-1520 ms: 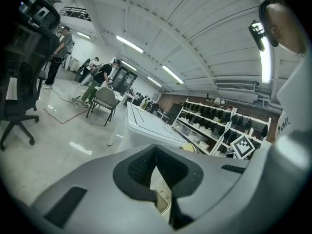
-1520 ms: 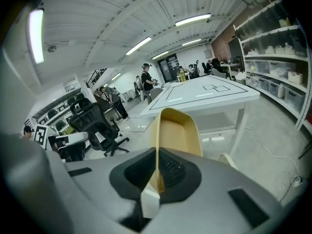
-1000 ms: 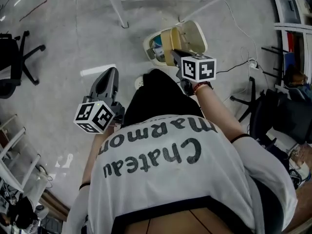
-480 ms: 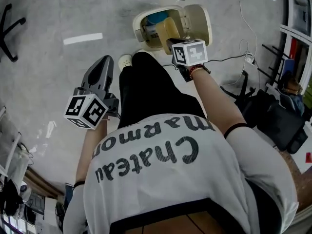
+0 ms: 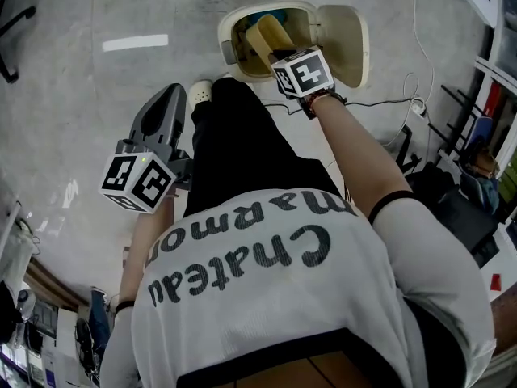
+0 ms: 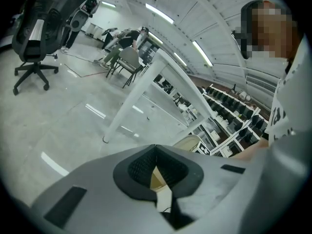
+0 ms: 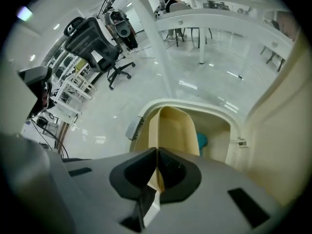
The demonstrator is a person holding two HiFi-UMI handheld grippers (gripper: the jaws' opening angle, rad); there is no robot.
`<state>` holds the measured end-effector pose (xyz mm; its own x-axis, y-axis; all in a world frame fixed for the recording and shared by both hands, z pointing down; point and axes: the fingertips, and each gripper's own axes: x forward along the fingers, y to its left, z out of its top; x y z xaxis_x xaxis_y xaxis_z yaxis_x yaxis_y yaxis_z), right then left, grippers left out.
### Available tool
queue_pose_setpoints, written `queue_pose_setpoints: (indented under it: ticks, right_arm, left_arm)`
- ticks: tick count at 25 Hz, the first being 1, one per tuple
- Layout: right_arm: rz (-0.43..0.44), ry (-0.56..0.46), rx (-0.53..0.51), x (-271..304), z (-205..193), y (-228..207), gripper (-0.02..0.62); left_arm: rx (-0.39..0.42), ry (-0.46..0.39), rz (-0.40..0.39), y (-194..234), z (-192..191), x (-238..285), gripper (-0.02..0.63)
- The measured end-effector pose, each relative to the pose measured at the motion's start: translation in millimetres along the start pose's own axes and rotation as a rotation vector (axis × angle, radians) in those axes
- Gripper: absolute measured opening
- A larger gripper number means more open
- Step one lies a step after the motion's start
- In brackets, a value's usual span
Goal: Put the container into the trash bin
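Container [image 7: 171, 126], pinched by its rim in the right gripper's [image 7: 157, 172] closed jaws, hangs at frame centre over the open trash bin [image 7: 204, 105]; lower it past the rim before releasing. Left gripper [image 6: 155, 172] is closed and empty.

Head view sits high, staring steeply down at the floor [image 5: 121, 95] and trash bin [image 5: 229, 24]. Right gripper view is in close, peering down into that same bin. Left gripper view skims low across the floor.
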<state>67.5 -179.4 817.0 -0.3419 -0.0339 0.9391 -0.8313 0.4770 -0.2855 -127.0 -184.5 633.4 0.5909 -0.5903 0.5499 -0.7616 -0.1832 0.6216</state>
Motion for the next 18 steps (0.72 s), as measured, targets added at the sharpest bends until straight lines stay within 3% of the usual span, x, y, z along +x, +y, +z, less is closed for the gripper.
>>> queue_pose_setpoints:
  ticks: [6, 12, 18]
  right_arm:
    - [-0.014, 0.054, -0.089, 34.0, -3.1, -8.4, 0.035]
    - [-0.040, 0.136, -0.252, 74.7, -7.3, -24.2, 0.035]
    - [-0.040, 0.212, -0.320, 117.8, -14.4, -41.5, 0.035]
  left_arm:
    - [0.009, -0.018, 0.022, 12.3, -0.6, 8.4, 0.023]
    - [0.005, -0.027, 0.039, 30.3, -15.2, 18.3, 0.023]
    - [-0.012, -0.037, 0.081, 59.0, -31.9, 26.4, 0.023]
